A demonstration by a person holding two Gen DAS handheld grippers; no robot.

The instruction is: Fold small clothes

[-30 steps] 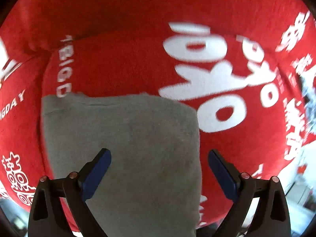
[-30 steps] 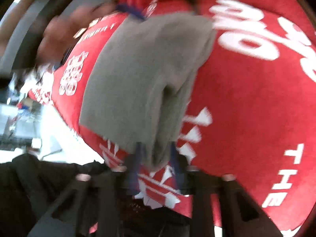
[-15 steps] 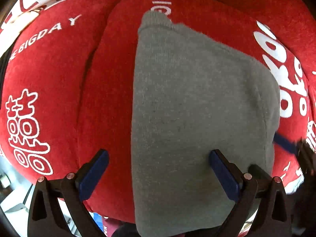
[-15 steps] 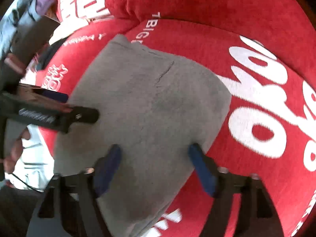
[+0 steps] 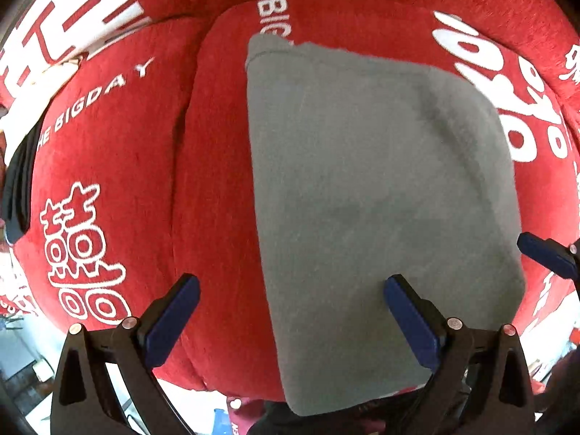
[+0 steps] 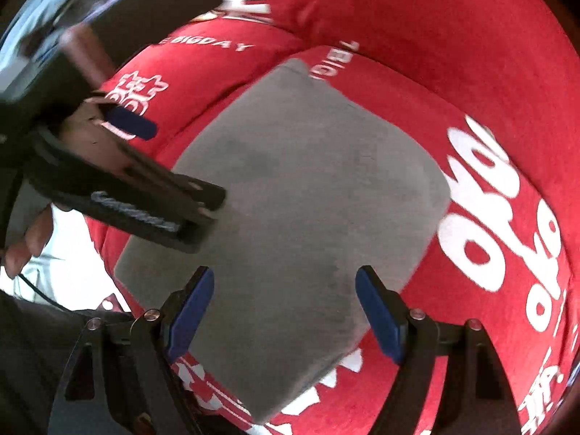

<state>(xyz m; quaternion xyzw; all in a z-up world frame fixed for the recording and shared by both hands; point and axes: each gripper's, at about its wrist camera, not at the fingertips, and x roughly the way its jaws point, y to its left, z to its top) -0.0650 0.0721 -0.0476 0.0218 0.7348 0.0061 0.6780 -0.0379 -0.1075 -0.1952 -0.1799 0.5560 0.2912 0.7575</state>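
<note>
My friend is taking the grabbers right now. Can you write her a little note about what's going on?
Left gripper: open, holding nothing.
Right gripper: open, holding nothing.
The small grey fleece garment lies flat as a folded, roughly square shape on the red cushion with white lettering.
Done: the fold looks finished and let go.
Left: maybe smooth it or fetch another piece; none is in view.

Red plush sofa with white lettering

Red plush seat cushions [image 5: 119, 166] carry white printed lettering [image 5: 83, 253] on the left; a red back cushion [image 6: 453, 36] rises at the far side, more white characters [image 6: 496, 210] right.
</note>
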